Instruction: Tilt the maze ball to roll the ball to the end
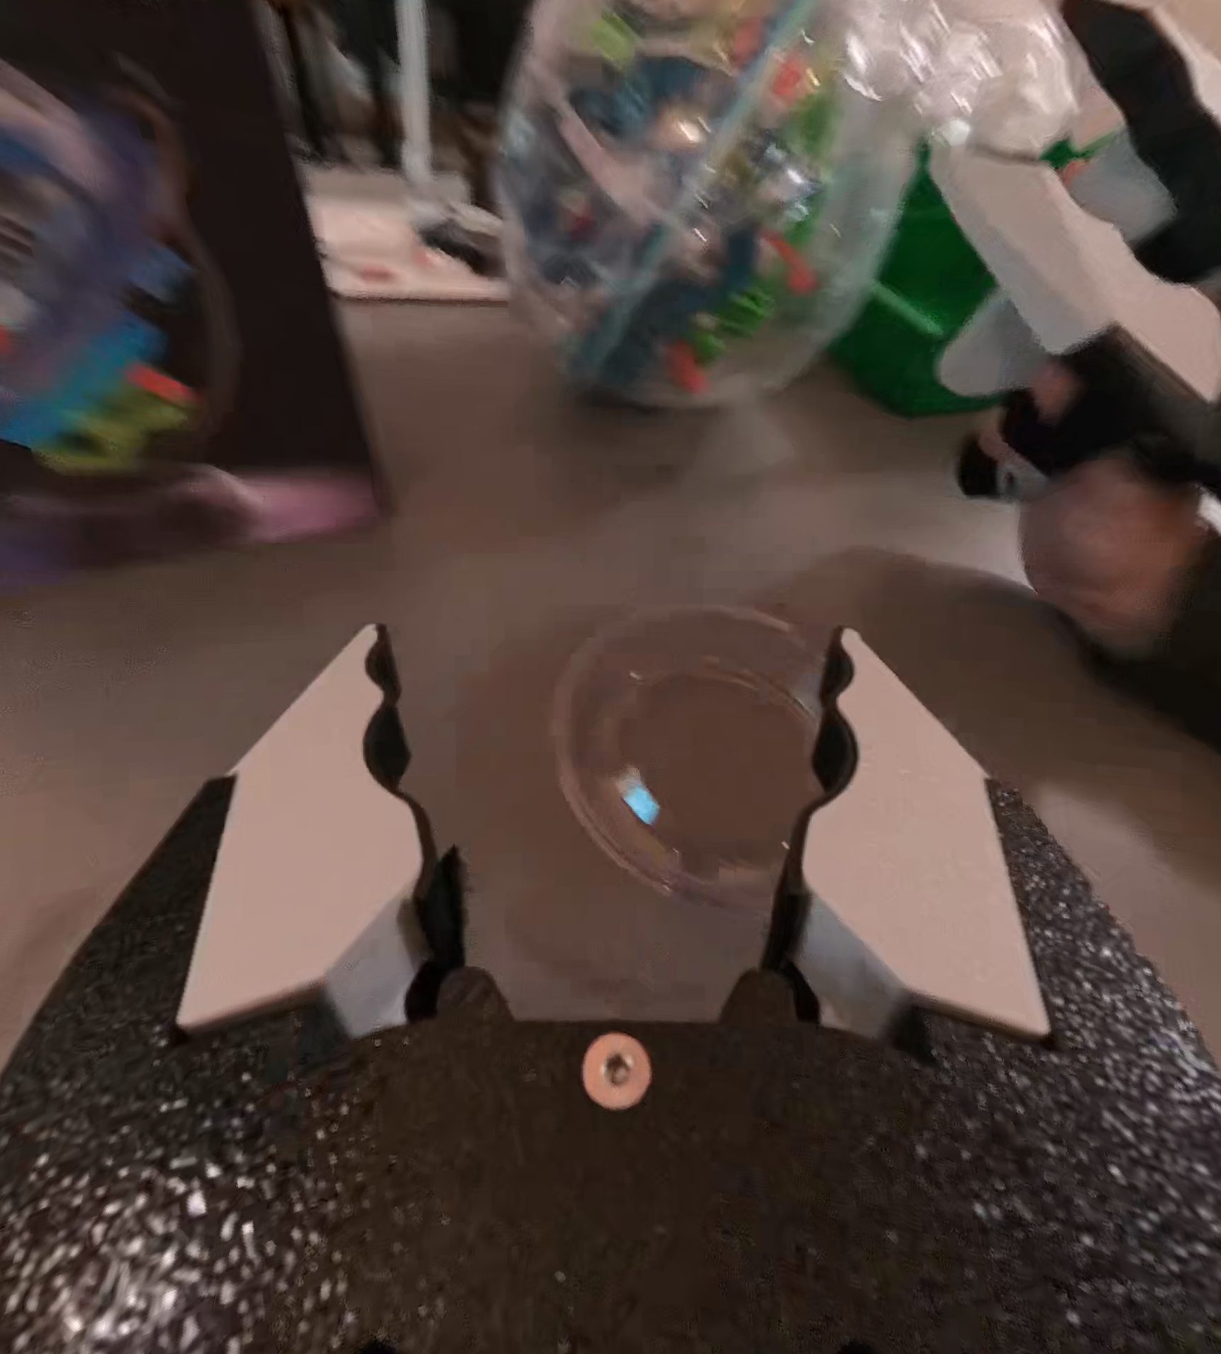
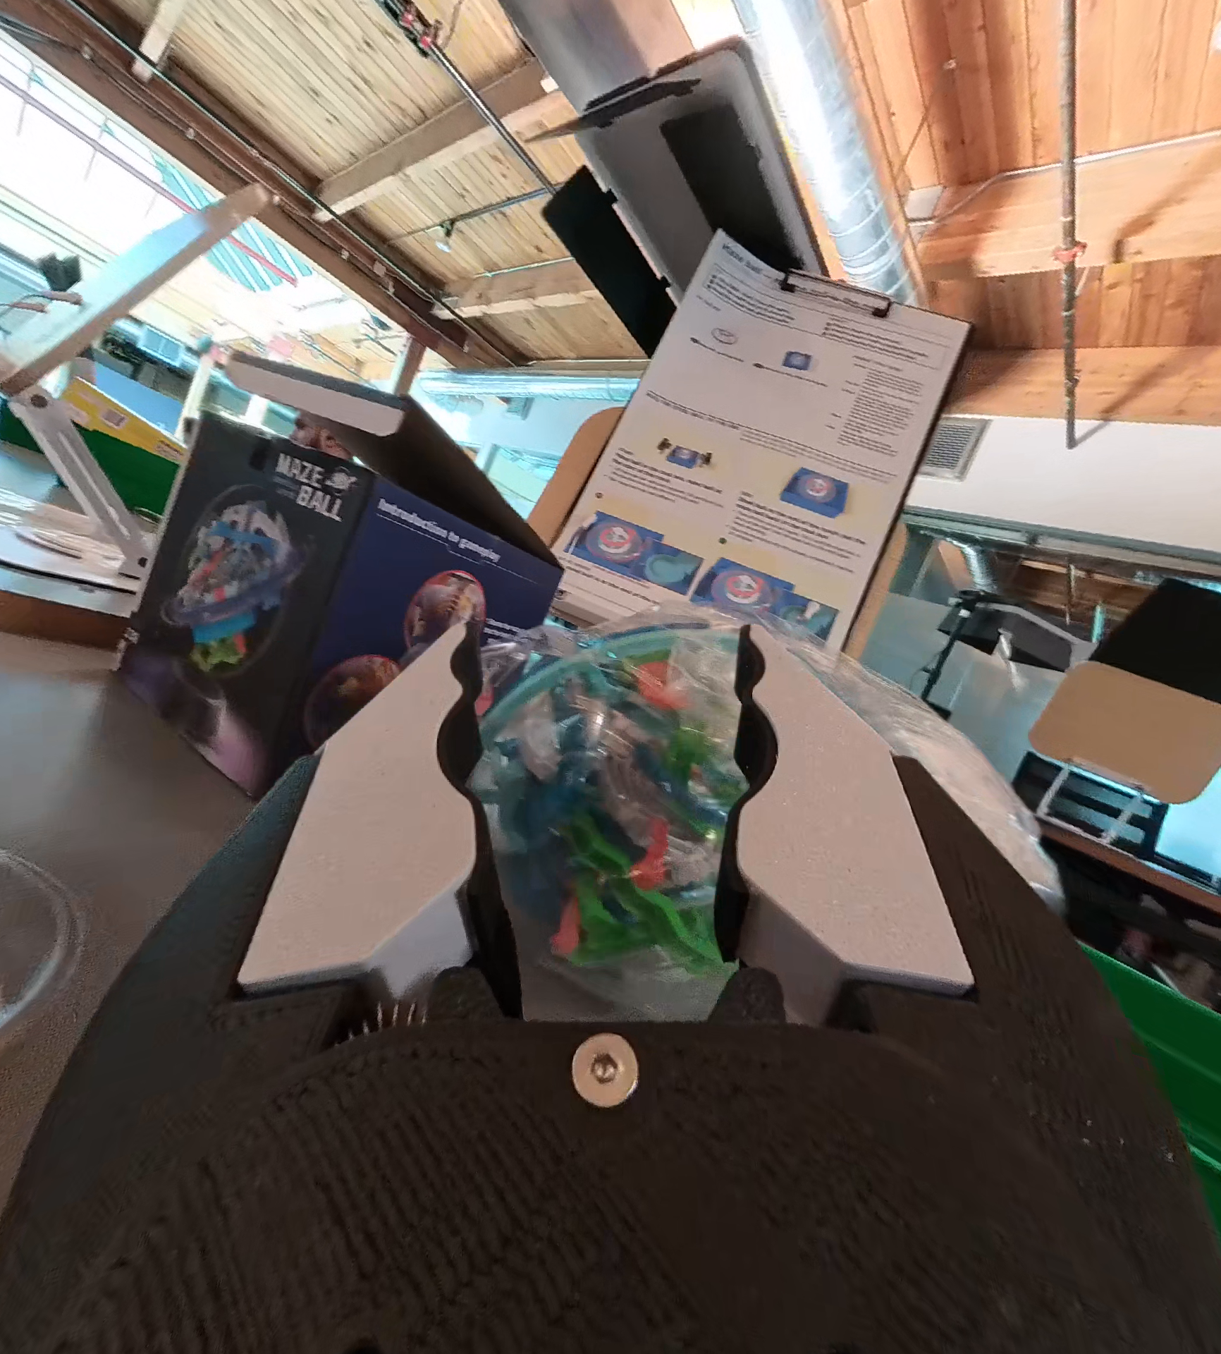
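Behind our right gripper (image 2: pixel 604 659), whose fingers clamp the clear maze ball (image 2: pixel 615 798) above the table (image 2: pixel 43 755), stand its dark printed box (image 2: pixel 263 608) and a clipboard (image 2: pixel 776 454). Our left gripper (image 1: pixel 607 659) hangs spread wide over a clear bowl (image 1: pixel 681 755); a green bin (image 1: pixel 908 293) sits beyond.

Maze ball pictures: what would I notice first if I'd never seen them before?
The clear maze ball full of green, blue and red tracks stands out, clamped between the right hand-held gripper's fingers. Behind it on the left stands its dark box. In the left wrist view, a clear bowl sits between open fingers.
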Motion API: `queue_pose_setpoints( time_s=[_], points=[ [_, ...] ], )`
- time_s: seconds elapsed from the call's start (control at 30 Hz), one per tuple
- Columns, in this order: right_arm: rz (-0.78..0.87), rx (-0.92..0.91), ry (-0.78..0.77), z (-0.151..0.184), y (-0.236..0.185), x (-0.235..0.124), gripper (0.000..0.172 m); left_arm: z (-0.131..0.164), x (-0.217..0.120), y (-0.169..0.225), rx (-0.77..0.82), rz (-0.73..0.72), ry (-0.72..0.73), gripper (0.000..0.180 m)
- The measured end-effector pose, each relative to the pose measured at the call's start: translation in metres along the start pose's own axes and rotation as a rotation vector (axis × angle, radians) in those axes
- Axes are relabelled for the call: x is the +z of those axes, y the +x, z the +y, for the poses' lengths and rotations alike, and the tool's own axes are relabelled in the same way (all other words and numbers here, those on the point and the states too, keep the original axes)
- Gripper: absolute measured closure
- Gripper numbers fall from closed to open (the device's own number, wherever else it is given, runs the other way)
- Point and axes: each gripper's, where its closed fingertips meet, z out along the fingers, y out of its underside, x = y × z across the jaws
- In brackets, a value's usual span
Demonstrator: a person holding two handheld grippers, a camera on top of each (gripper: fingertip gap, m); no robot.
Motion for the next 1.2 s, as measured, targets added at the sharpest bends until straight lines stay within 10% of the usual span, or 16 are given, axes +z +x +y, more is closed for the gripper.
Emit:
queue_pose_setpoints(
  time_s=[0.43,0.87,1.07,1.2],
  points=[
    [0.007,-0.036,-0.006,0.008,0.006,0.003,0.103,0.053,0.014,-0.012,0.11,-0.09,-0.473,0.154],
    [0.009,-0.072,-0.013,0.01,0.002,0.007,0.104,0.032,0.018,-0.114,-0.162,-0.254,-0.404,0.153],
    [-0.003,-0.132,-0.013,0.009,-0.004,0.007,0.103,0.02,-0.007,-0.112,-0.125,-0.35,-0.263,0.109],
    [0.012,-0.106,-0.018,0.01,-0.002,0.007,0.103,-0.038,-0.01,-0.06,-0.043,-0.283,0.093,0.084]
  ],
)
